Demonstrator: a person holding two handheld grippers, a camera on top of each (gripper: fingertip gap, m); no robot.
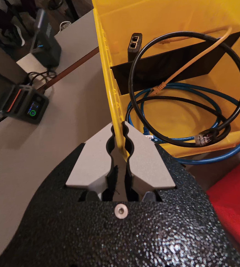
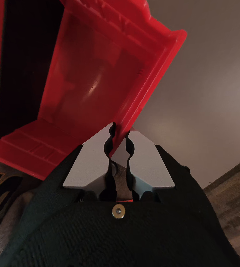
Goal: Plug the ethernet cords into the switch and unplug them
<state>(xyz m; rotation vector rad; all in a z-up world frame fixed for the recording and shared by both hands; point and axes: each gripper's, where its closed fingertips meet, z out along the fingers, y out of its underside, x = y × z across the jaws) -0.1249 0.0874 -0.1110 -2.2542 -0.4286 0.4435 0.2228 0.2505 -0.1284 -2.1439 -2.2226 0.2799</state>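
In the left wrist view my left gripper is shut on the side wall of a yellow bin. Inside the bin lie a coiled black ethernet cord, a blue cord and a tan cord, all unplugged. A small black switch with two ports stands behind a black divider. In the right wrist view my right gripper is shut on the side wall of a red bin with its own black divider; no cords show in it.
The bins sit on a grey table. Black electronic boxes with cables stand at the table's left. The red bin's corner shows right of the yellow bin. Wood-look floor lies past the table edge. One gripper's finger ends stand about 40 cm off the other's.
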